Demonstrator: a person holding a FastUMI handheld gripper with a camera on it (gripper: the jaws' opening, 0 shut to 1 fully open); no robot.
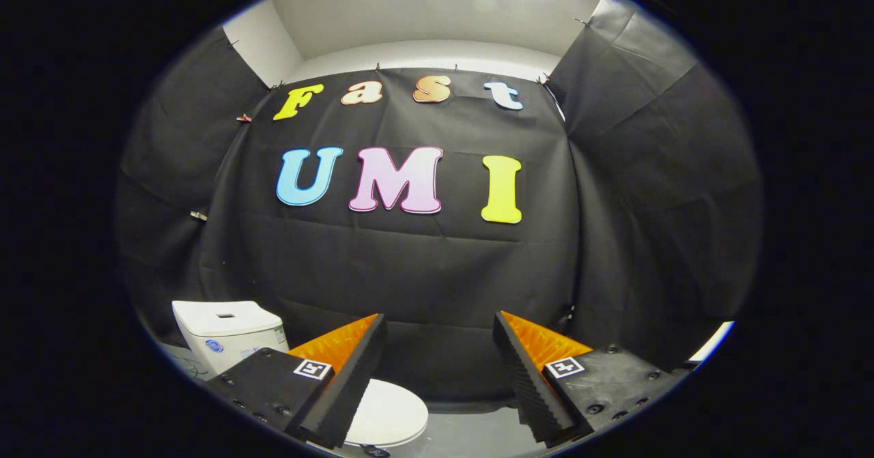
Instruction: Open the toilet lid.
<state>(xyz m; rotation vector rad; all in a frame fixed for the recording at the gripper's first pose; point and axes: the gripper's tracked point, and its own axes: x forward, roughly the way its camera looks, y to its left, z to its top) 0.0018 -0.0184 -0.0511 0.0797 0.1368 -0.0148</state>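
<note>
Wide apart and holding nothing, the jaws of my gripper [439, 369] hang in the air facing the black cloth wall [423, 274]. Below my left finger [341, 383] lies the white oval plastic toilet lid [389, 413], closed and flat. Behind it stands the white boxy cistern [229, 332], against the cloth.

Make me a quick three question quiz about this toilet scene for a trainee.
1. True or false: the gripper is open, fingers holding nothing.
2. The toilet lid is: A) raised B) down C) removed.
3. Which part stands behind the lid, against the booth wall?

Key: 1 true. 2 B; it lies flat, partly behind the left finger. 3 the tank.
</note>
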